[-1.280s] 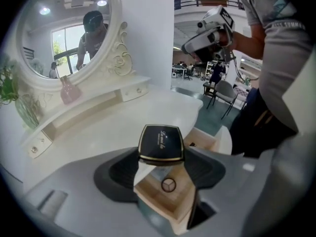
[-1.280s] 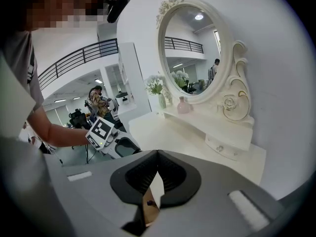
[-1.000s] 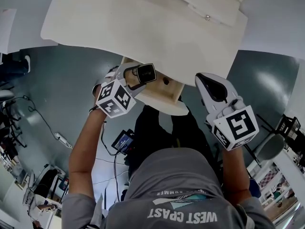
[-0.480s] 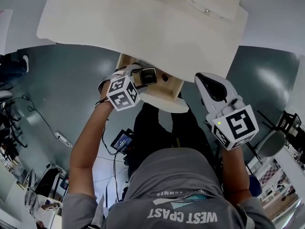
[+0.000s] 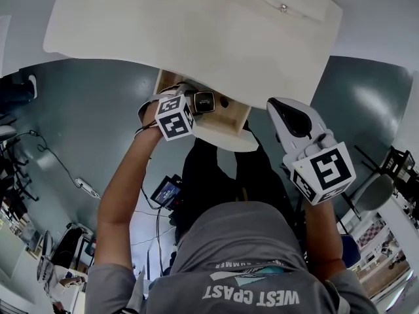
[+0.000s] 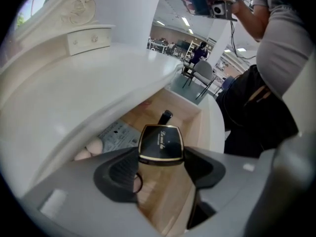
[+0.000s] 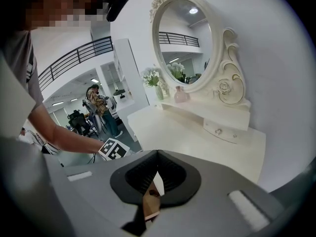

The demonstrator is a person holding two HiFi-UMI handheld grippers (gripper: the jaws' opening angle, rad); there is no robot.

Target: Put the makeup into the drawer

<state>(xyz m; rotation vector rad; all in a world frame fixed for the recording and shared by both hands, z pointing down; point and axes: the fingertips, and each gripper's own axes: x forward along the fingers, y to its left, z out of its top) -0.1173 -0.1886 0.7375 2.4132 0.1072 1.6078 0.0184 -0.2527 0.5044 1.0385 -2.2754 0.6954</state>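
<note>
Compared with a second ago, the left tool [image 5: 196,101] sits deeper in toward the white vanity tabletop [image 5: 196,31]. Its marker cube has shifted from beside the front of the open light-wood drawer [image 6: 183,113] to over the drawer's mouth, and the tool tips more steeply downward. Its grip is unchanged: both pads pinch the black square makeup compact with a gold rim [image 6: 161,143] by its sides, so the compact hangs above the drawer's wooden floor without touching it. The right tool [image 5: 283,113] has barely moved. It hangs to the right of the drawer, well clear of it, with its jaws pressed together at the tips and nothing between them. The tabletop's overhang hides the back of the drawer in both the head view and the left gripper view. A slim black tube [image 6: 165,116] lies on the drawer floor beyond the compact. A pale printed packet [image 6: 116,135] and a pinkish rounded thing [image 6: 91,149] are cut off by the tabletop edge and the left jaw, and what they are cannot be told. The compact's lower edge is covered by the jaws. The right gripper view shows only a sliver of wood through its jaw slit.
</note>
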